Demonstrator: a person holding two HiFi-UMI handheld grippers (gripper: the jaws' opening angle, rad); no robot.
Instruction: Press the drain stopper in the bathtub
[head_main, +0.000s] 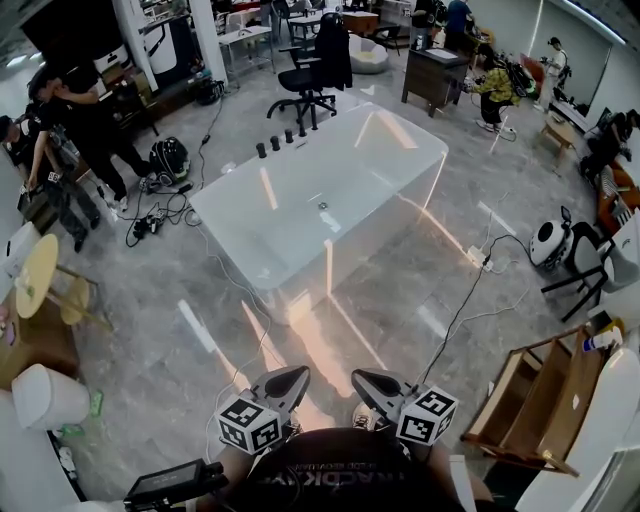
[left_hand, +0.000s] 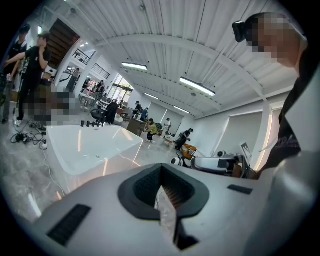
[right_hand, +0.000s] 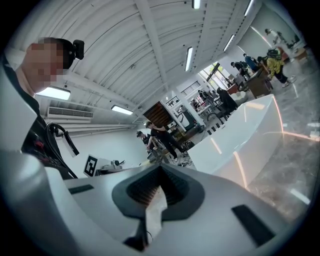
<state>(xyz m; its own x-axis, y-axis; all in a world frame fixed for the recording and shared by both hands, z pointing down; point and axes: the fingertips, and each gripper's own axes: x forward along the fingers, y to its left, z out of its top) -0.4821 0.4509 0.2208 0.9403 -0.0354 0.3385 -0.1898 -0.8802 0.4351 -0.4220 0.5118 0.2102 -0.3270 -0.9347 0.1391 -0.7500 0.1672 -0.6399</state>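
Note:
A white freestanding bathtub (head_main: 290, 215) stands on the grey floor ahead of me. Its small round drain stopper (head_main: 322, 206) sits in the middle of the tub floor. Both grippers are held low against my body, far short of the tub. The left gripper (head_main: 291, 381) and right gripper (head_main: 364, 382) point forward, side by side, jaws closed with nothing between them. In the left gripper view the tub (left_hand: 85, 145) lies at the left and the stopper (left_hand: 98, 156) shows as a dot beyond the left gripper (left_hand: 162, 192). In the right gripper view the tub (right_hand: 240, 135) is at the right, past the right gripper (right_hand: 157, 192).
Several black knobs (head_main: 282, 140) line the tub's far rim. A black office chair (head_main: 312, 70) stands behind it. Cables and a power strip (head_main: 478, 260) lie on the floor to the right, with a wooden shelf (head_main: 530, 390) at lower right. People (head_main: 80, 130) stand at the left.

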